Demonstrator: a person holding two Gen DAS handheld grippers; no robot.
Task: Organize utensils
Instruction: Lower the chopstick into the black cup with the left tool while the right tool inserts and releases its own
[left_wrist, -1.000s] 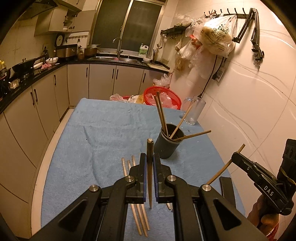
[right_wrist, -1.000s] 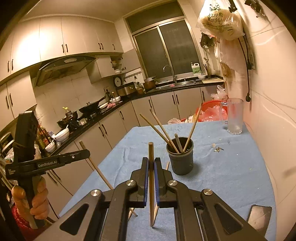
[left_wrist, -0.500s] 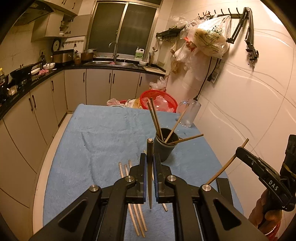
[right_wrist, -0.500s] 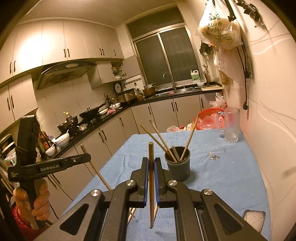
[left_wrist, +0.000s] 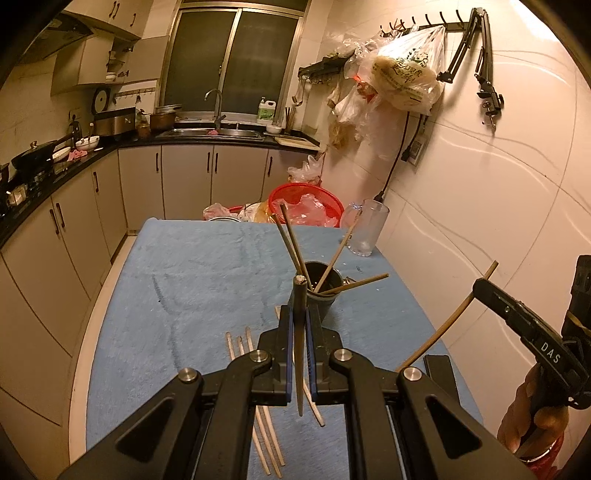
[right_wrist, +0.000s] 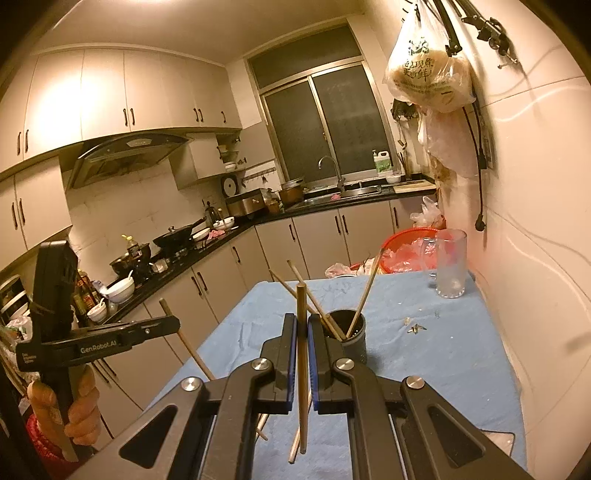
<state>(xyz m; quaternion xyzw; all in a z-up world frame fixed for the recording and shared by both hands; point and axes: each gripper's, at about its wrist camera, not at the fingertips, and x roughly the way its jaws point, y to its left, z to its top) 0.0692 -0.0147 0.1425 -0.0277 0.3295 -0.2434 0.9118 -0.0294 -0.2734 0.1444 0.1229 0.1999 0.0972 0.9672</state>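
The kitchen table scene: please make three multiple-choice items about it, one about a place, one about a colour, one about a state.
1. Where does the dark cup stand?
A. on the blue cloth
B. in the sink
C. on the stove

2. What colour is the basket behind the table?
A. green
B. red
C. white

3. What is the left gripper doing?
A. open and empty
B. shut on a chopstick
C. shut on a spoon

Answers: 1 A, the cup stands on the blue cloth with chopsticks in it. 2 B, its rim is red. 3 B, the held chopstick sits upright between the closed pads.
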